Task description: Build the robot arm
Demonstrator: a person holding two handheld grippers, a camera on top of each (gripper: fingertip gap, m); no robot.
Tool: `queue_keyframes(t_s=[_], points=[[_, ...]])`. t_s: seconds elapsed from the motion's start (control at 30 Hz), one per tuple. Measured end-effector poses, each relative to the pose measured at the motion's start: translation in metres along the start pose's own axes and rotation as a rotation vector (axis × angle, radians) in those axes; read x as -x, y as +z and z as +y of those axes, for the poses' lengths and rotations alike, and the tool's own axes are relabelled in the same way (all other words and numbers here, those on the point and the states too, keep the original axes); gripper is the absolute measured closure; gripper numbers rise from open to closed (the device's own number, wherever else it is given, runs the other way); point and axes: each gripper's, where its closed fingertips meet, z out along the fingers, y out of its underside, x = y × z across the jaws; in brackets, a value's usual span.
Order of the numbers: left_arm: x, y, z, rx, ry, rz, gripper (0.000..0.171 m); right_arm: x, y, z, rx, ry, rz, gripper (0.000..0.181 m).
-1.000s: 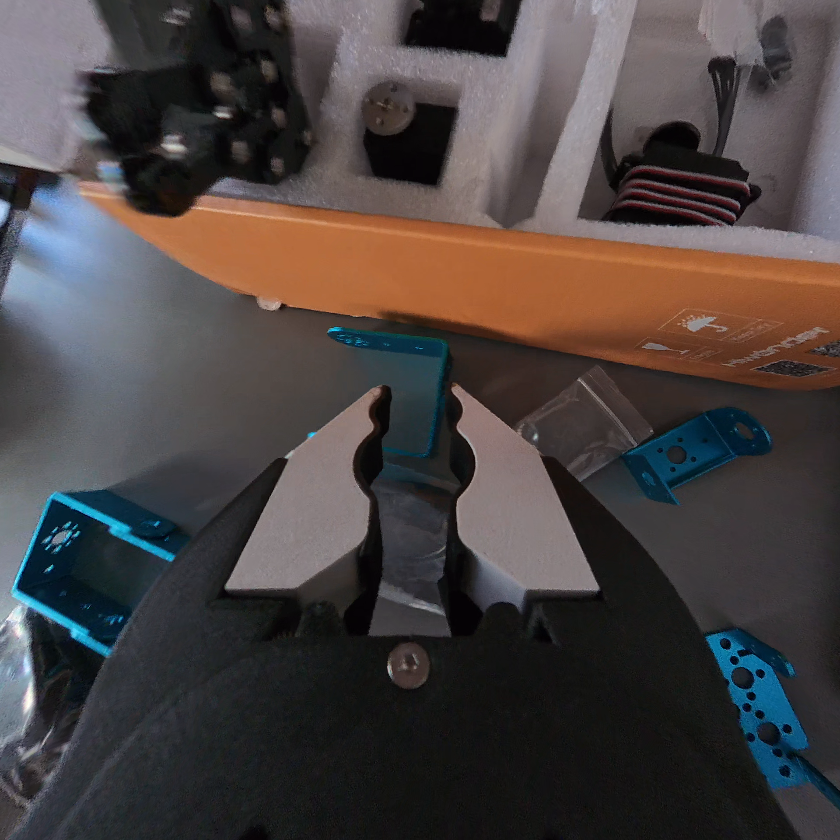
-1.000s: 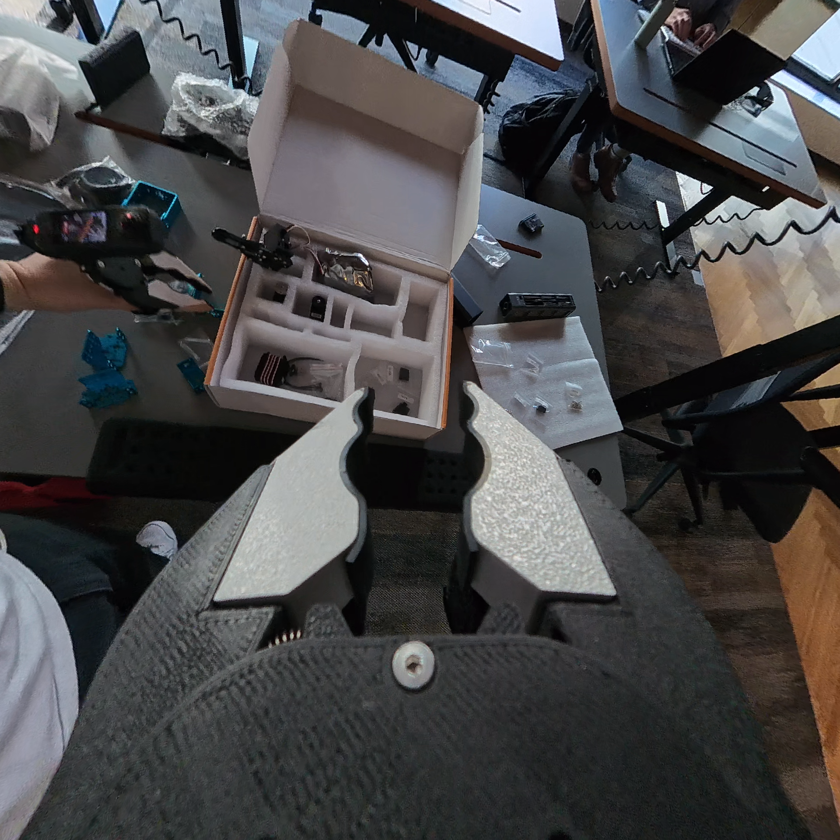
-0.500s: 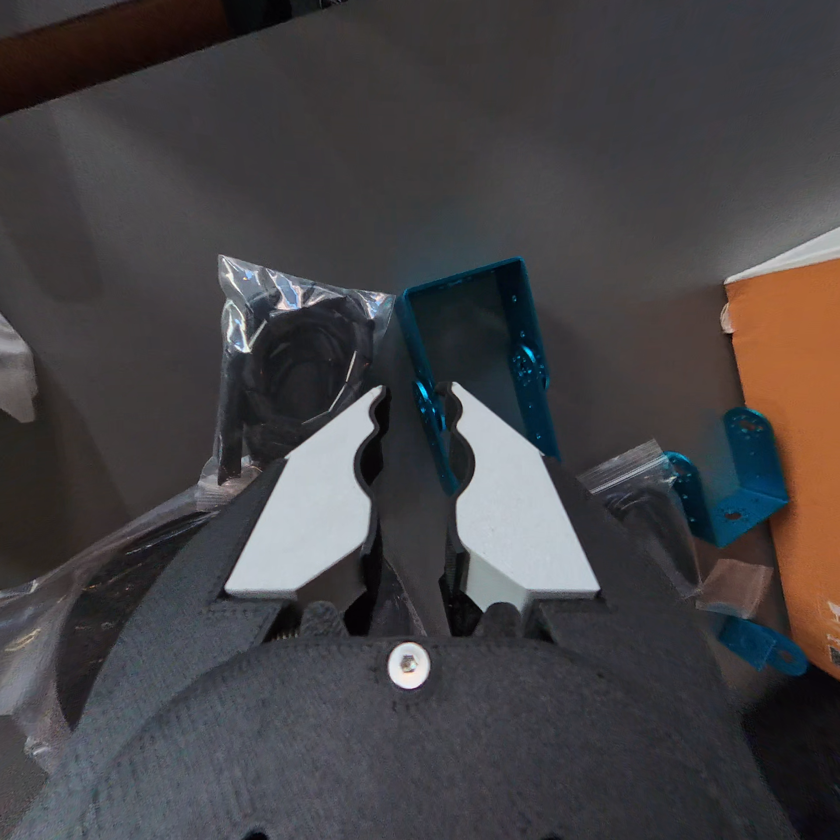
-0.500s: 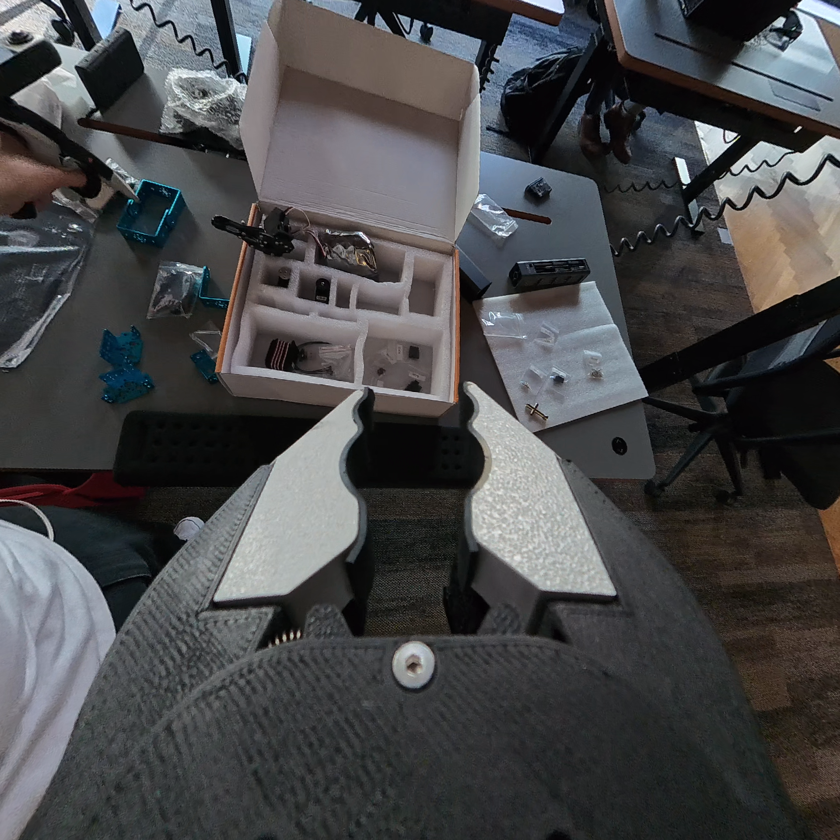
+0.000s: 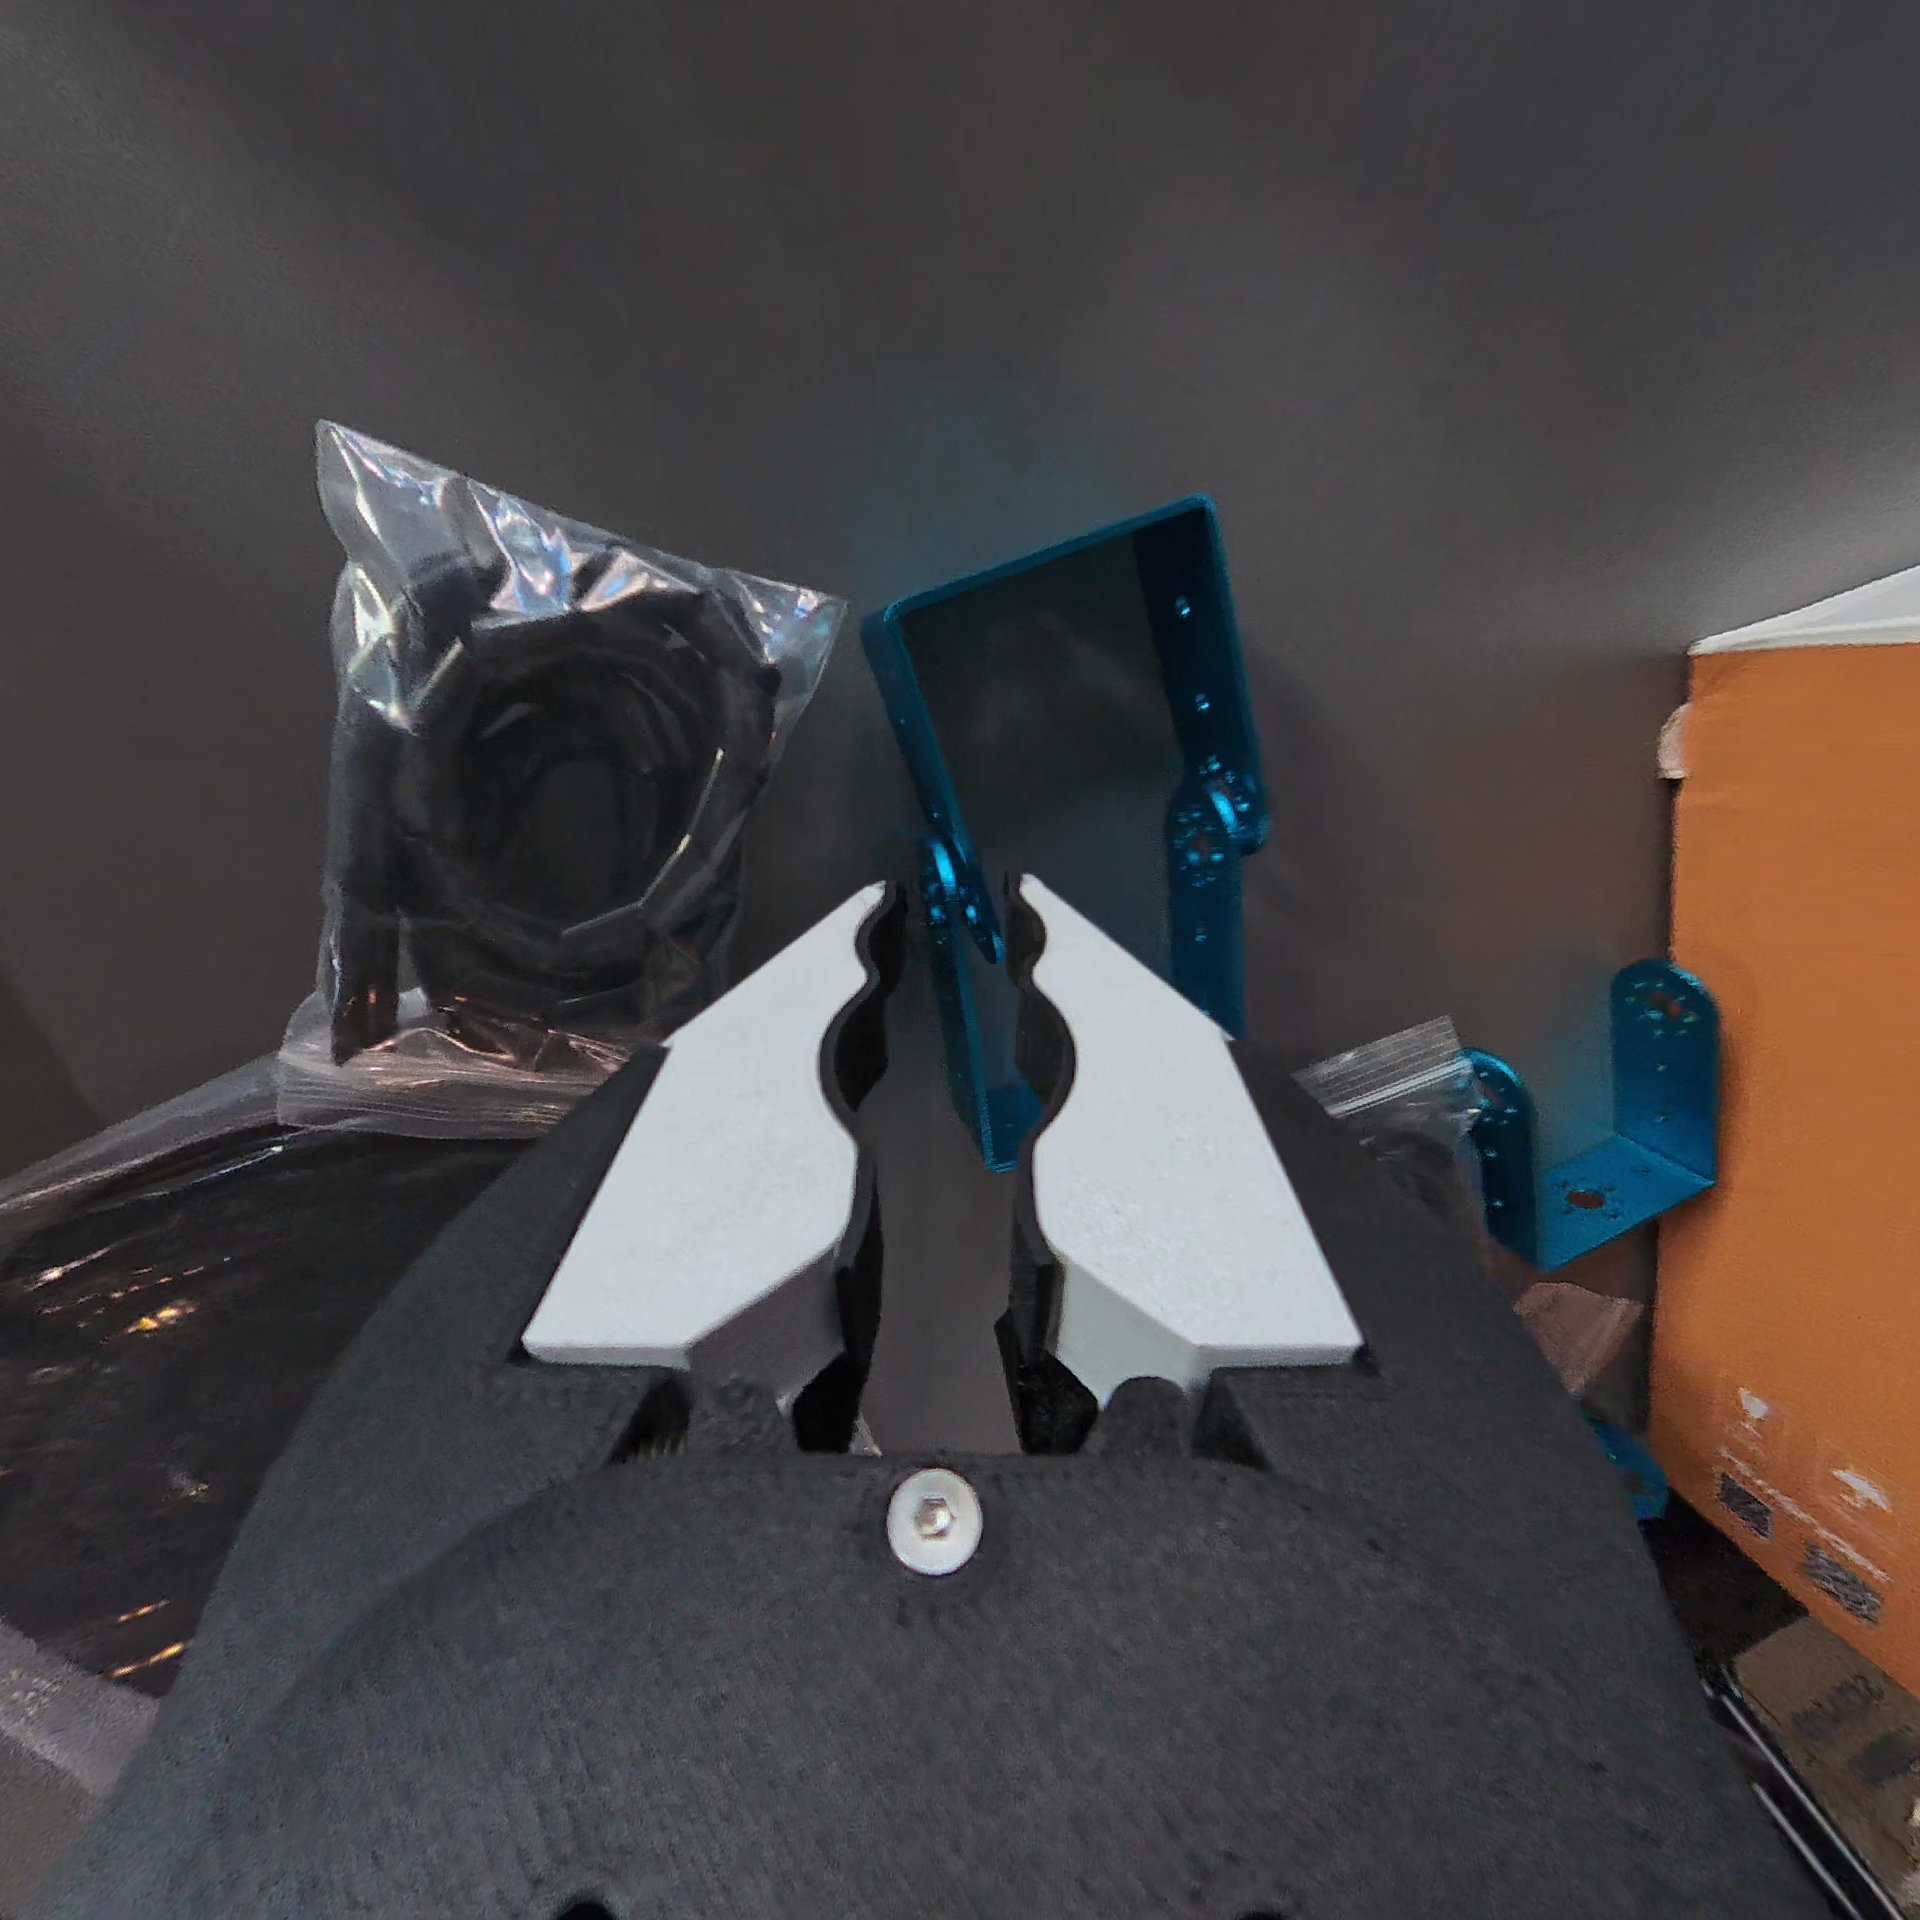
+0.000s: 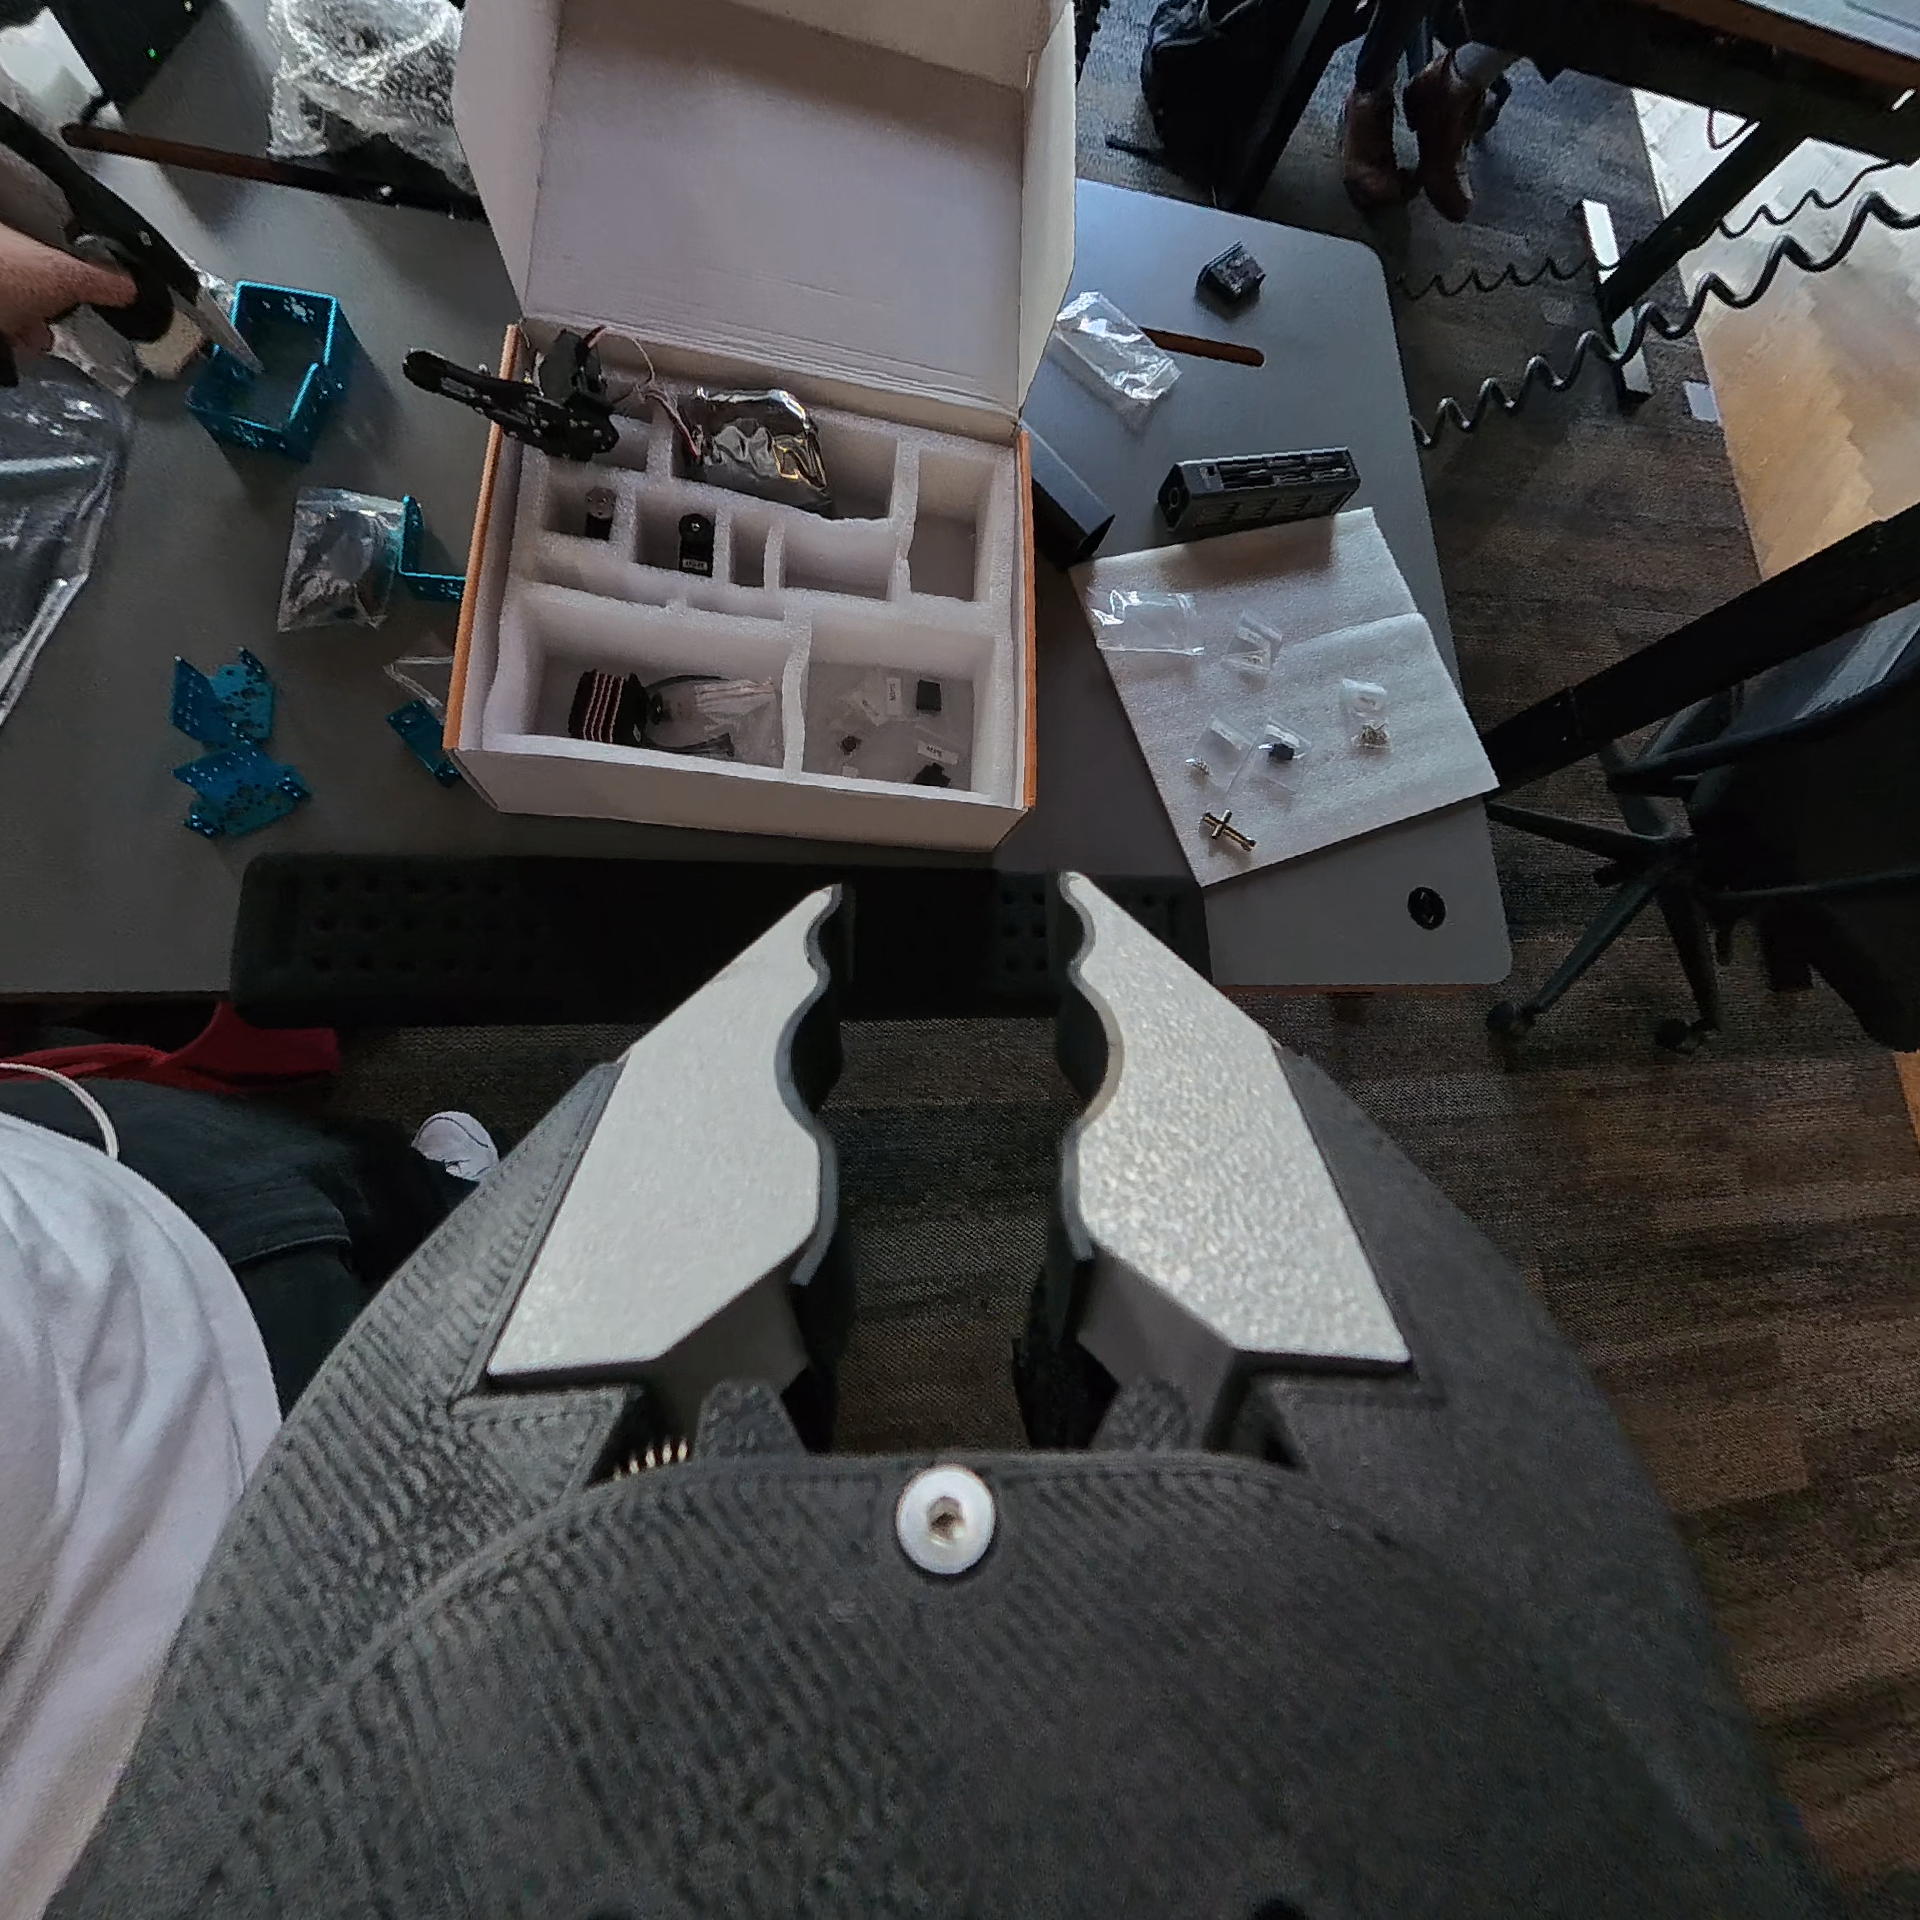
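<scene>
My left gripper (image 5: 958,894) has its two fingers astride one side wall of a blue metal frame bracket (image 5: 1210,727) that rests on the dark grey table. The jaws stand a little apart and a gap shows on the wall's left side. A clear bag of black cable (image 5: 540,810) lies just left of the frame. In the right wrist view the left gripper (image 6: 223,338) meets the same frame (image 6: 312,400) at the far left. My right gripper (image 6: 951,894) is open and empty, held high over the floor in front of the table edge.
An open orange-sided box (image 6: 727,800) with white foam compartments stands mid-table; its side (image 5: 1808,1039) is right of the frame. A blue L bracket (image 5: 1652,1143) and blue plates (image 6: 223,727) lie nearby. A foam sheet with small parts (image 6: 1278,675), a black perforated strip (image 6: 520,935) and an office chair (image 6: 1766,779) are to the right.
My left gripper swung away from the orange box to the blue frame and slid its fingers over one wall. My right gripper rose slightly and drew back; its jaws stay open.
</scene>
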Motion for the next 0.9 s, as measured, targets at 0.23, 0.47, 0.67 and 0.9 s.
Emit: queue_keyframes(t_s=[0.23, 0.47, 0.67, 0.9], points=[[0.000, 0.003, 0.003, 0.008, -0.010, 0.015, 0.169, -0.002, -0.003, 0.011, 0.006, 0.013, -0.005, 0.144], [-0.002, -0.028, 0.014, -0.017, -0.059, 0.198, 0.169, 0.010, 0.005, 0.016, 0.003, 0.027, -0.051, 0.145], [-0.007, -0.107, 0.037, -0.188, -0.082, 0.433, 0.169, 0.045, 0.030, 0.016, 0.005, 0.027, -0.151, 0.146], [-0.010, -0.178, 0.095, -0.295, 0.078, 0.436, 0.169, 0.118, 0.077, 0.027, 0.020, 0.046, -0.326, 0.151]])
